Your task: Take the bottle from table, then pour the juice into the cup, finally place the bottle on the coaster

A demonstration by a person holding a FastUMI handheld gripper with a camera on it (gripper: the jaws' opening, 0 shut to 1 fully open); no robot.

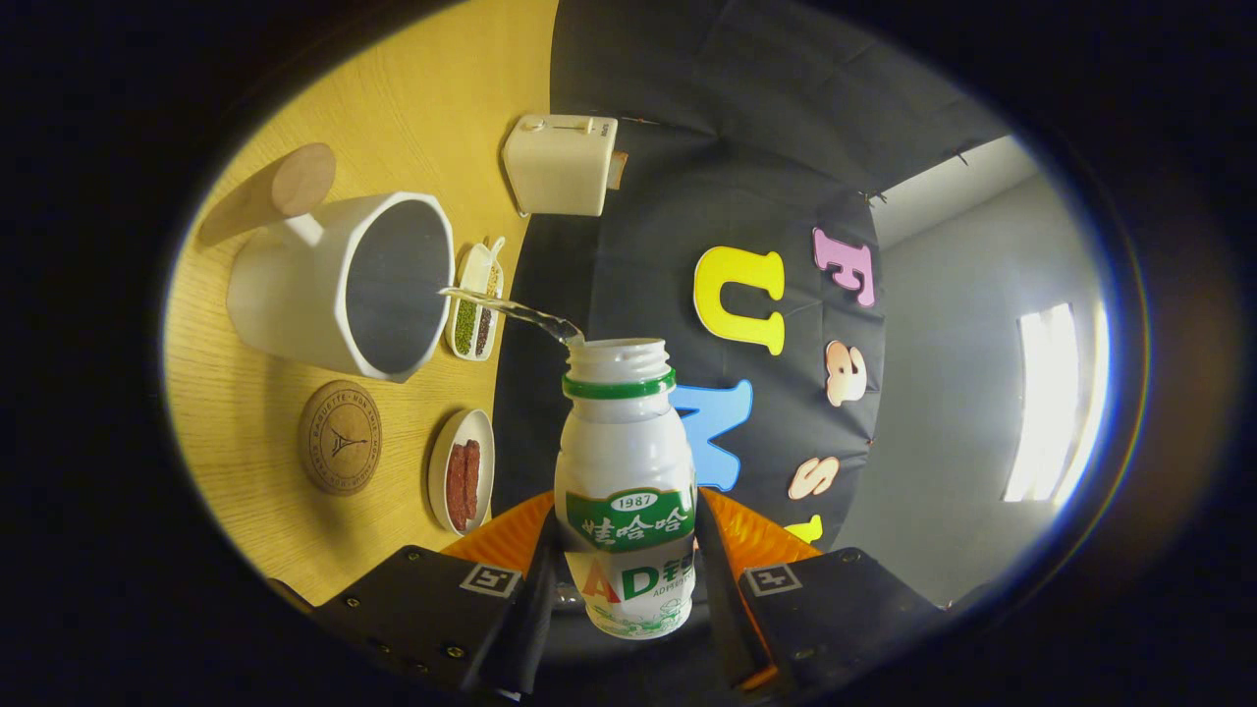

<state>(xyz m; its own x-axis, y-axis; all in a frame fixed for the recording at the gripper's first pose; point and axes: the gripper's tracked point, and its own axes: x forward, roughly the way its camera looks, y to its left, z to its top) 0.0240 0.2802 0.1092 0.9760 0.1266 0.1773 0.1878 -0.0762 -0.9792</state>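
My gripper (625, 574) is shut on a small white bottle (624, 462) with a green neck ring and a green label; both fingers (535, 579) press on its lower body. The whole view is rolled sideways, so the bottle is tipped toward the cup. A thin clear stream (511, 312) runs from the bottle's open mouth into the white cup (339, 285), which has a wooden-ended handle and stands on the wooden table (393, 98). A round brown coaster (340, 437) lies on the table beside the cup, with nothing on it.
A small oblong dish of green and dark beans (475, 314) sits by the cup's rim. A white plate with red sausages (463, 481) lies near the coaster. A cream box-shaped appliance (560, 164) stands at the table's far end against the booth wall.
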